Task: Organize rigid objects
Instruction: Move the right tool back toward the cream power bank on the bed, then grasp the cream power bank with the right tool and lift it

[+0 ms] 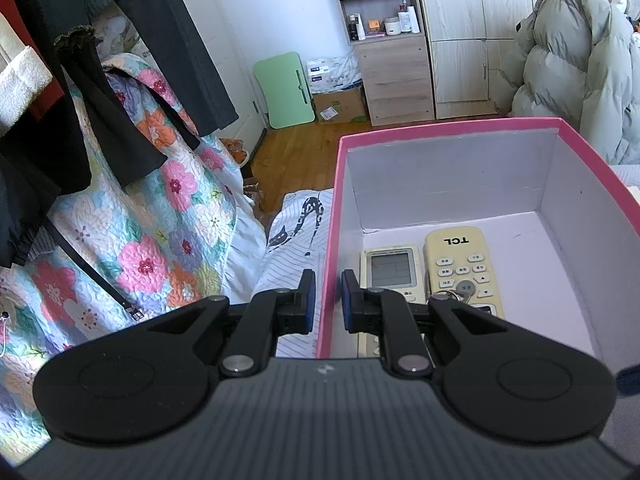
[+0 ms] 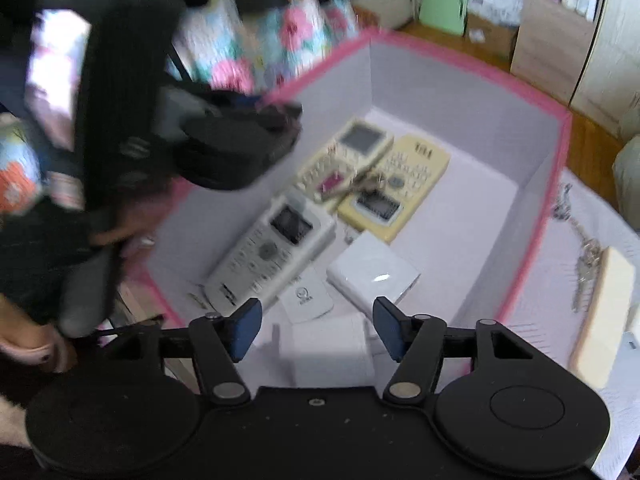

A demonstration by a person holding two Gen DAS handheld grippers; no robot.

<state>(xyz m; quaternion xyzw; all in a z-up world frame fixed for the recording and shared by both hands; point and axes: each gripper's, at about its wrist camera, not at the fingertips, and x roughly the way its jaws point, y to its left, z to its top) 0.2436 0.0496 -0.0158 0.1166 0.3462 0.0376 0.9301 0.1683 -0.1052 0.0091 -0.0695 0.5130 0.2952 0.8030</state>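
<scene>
Remotes (image 2: 276, 248) are lying light, stiff and slick in the pink box (image 1: 334, 216), best pinched across their narrow sides, while the left gripper (image 1: 328, 300) is clamping the box wall and the right gripper (image 2: 316, 330) is hanging open, holding nothing

Motion-blurred keys (image 2: 585, 258) beside box (image 2: 532, 240)

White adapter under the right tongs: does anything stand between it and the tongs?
Nothing visible does. The white adapter lies uncovered in the pink box, between the fingers of the open right tongs.
</scene>
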